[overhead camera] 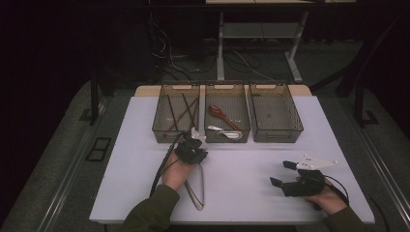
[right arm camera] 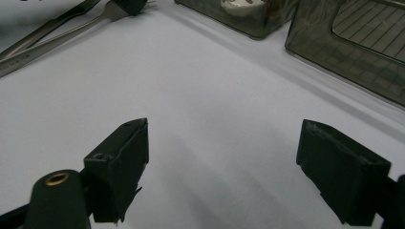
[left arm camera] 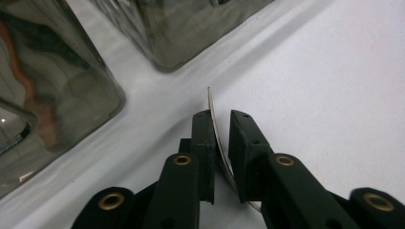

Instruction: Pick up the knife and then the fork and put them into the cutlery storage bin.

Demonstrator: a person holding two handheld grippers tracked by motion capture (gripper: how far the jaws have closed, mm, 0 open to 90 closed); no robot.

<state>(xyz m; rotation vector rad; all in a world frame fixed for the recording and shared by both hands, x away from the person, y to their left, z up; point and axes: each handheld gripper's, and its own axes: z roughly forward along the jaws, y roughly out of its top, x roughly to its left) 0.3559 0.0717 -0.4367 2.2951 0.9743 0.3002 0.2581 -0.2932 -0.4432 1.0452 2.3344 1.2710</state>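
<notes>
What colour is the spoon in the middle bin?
Reddish-brown, with a darker bowl; the spoon shows best in the high view.

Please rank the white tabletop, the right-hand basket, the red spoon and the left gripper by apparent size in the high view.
1. White tabletop
2. Right-hand basket
3. Left gripper and red spoon: they look much alike, and the gripper sits nearer the camera, so I leave them unranked.

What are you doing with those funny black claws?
A person is sorting cutlery into bins. The left hand-held gripper is pinched on a fork lying on the white table, just in front of the middle bin. The right hand-held gripper waits open, holding nothing.
</notes>
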